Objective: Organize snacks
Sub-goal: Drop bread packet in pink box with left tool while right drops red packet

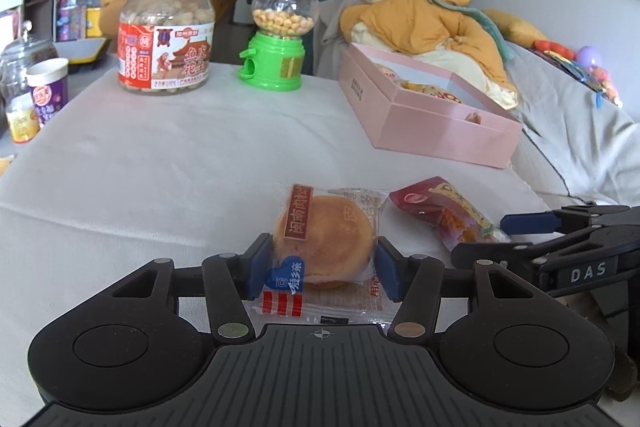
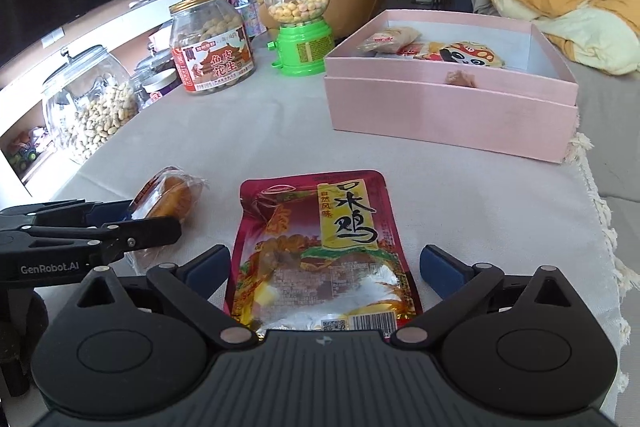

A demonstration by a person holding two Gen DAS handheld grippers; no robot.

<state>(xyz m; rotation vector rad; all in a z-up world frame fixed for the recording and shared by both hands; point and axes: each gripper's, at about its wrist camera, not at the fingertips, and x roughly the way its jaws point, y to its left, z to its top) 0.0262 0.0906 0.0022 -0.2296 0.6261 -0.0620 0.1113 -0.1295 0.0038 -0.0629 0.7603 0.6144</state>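
Observation:
My left gripper (image 1: 320,265) is shut on a wrapped round pastry (image 1: 326,241), its blue pads pressed to both sides of it, low over the table. The pastry also shows in the right wrist view (image 2: 168,201). My right gripper (image 2: 324,269) is open, its fingers either side of a red chicken snack pouch (image 2: 320,247) lying flat on the cloth; the pouch also shows in the left wrist view (image 1: 448,215). An open pink box (image 2: 440,103) with several snacks inside stands beyond, and appears at the right in the left wrist view (image 1: 432,119).
A peanut jar (image 1: 166,31) and a green candy dispenser (image 1: 280,35) stand at the table's far side. A glass jar of nuts (image 2: 88,103) sits at the left edge. A sofa with a yellow blanket (image 1: 420,15) lies to the right.

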